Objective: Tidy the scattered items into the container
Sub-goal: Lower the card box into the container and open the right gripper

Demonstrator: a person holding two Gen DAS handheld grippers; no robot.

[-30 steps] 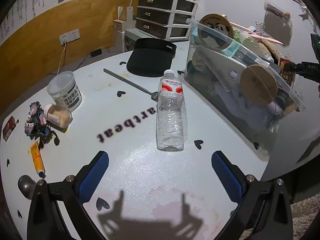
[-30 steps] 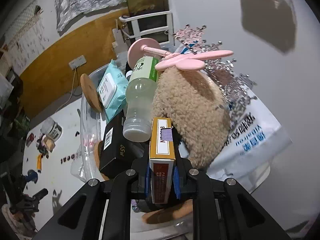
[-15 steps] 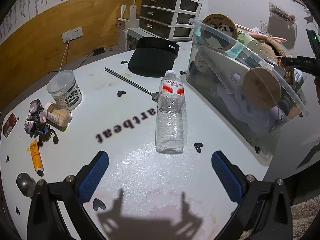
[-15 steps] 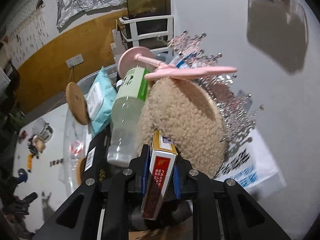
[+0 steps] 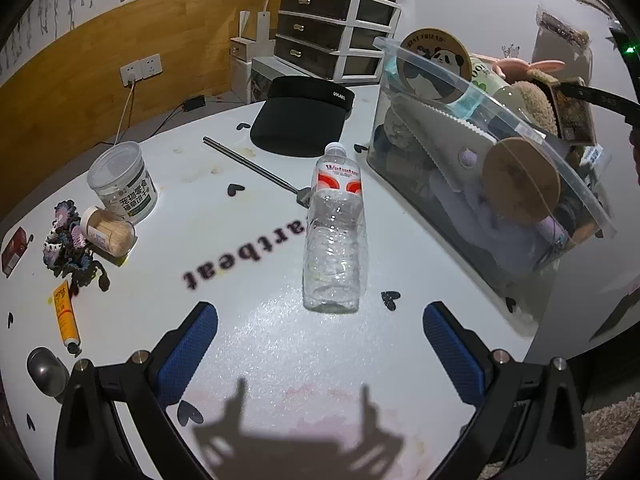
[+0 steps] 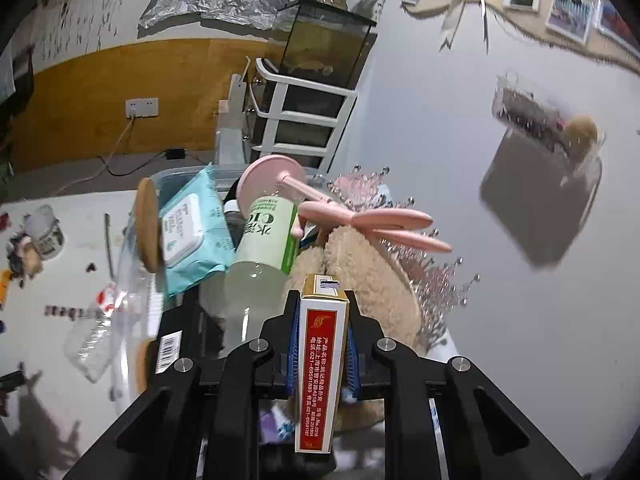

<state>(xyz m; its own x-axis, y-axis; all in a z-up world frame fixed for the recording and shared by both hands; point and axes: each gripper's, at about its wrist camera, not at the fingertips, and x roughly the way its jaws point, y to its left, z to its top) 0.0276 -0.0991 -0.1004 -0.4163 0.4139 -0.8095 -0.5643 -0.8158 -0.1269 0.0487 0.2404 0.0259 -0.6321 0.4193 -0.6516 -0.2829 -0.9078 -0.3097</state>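
- Right claw [image 6: 322,344] clamped on a small red-and-gold card box [image 6: 320,364], blue pads pressing both broad faces; box upright between the fingers, long side running toward the camera.
- Right claw is over the clear container [image 5: 480,120], pointing steeply down at the pile; box not yet released, so this item still counts as undelivered.
- Just beyond the box: tan plush toy [image 6: 372,280], green-label bottle [image 6: 268,236], teal wipes pack [image 6: 192,228], pink hand fan [image 6: 360,220], round wooden lid [image 6: 148,224] at the container's near wall. Container looks heaped past its rim.
- Left claw [image 5: 320,348] wide apart, nothing between the blue pads; it hovers low over the desk's near edge, tilted down.
- Just ahead of left claw: empty clear water bottle [image 5: 334,236] lying on its side mid-desk [image 5: 260,352], cap pointing away, beside the container's long wall. Likely the next pick.
- Still loose on the desk: metal rod [image 5: 252,166] and black visor cap [image 5: 304,116] toward the far edge; white tub [image 5: 122,184], toothpick jar [image 5: 108,232], dark hair clips [image 5: 70,240], orange tube [image 5: 66,312], small red box [image 5: 14,246] along the left edge; a metal knob [image 5: 46,368] at the near-left corner.
- Judgement: well over half done, roughly nine loose items left, and room in the container is getting tight.
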